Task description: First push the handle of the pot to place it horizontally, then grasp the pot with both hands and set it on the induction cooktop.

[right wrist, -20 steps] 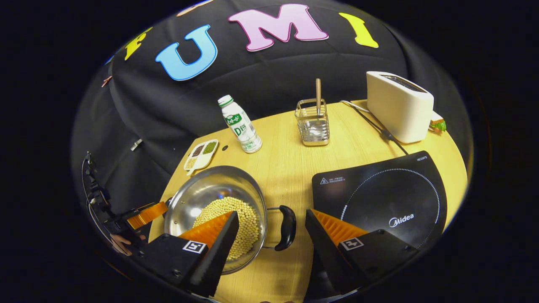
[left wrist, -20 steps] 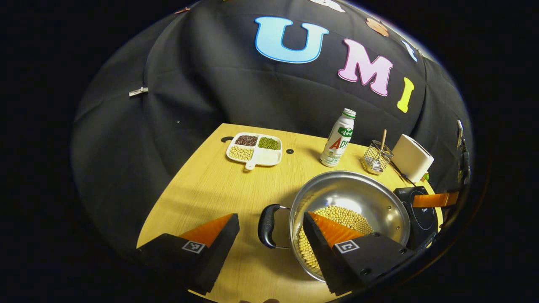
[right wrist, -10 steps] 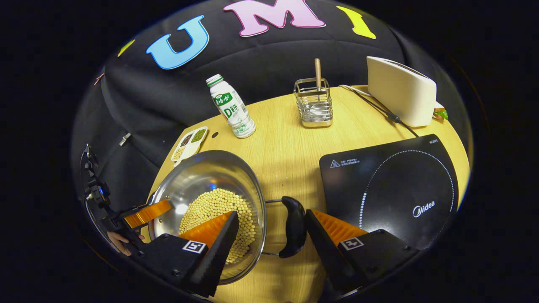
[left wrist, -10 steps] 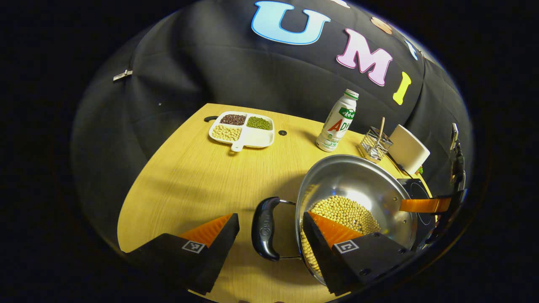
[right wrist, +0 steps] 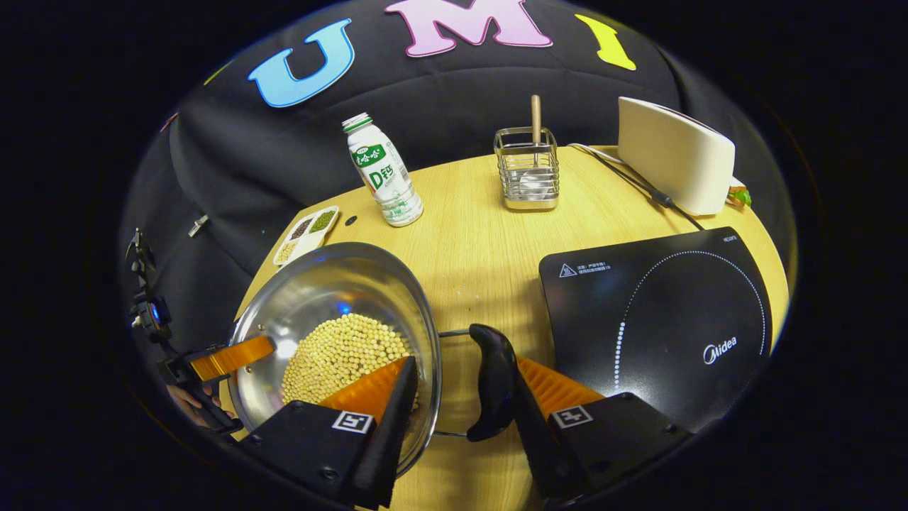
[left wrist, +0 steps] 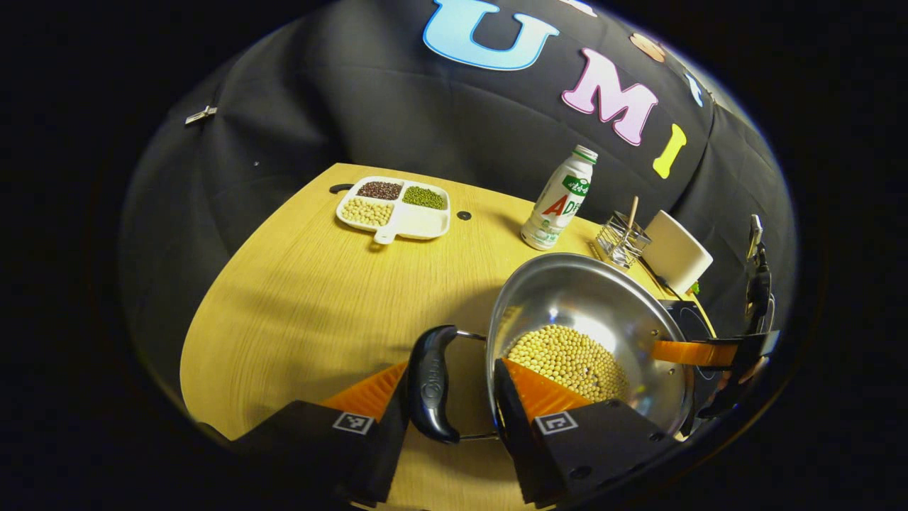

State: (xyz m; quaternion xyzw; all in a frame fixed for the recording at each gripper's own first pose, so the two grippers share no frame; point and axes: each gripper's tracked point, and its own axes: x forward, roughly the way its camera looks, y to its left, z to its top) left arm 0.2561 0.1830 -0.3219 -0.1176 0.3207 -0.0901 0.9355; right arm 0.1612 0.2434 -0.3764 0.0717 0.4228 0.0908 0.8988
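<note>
left gripper [left wrist: 448,397], pot handle [left wrist: 428,384] between fingers, lengthwise

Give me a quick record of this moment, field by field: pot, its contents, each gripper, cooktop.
pot: steel, on the table, not on the cooktop
contents: pale beans
left gripper: fingers straddle the pot's left handle, grip unclear
right gripper: fingers straddle the pot's right handle, grip unclear
cooktop: bare, right of the pot
</note>
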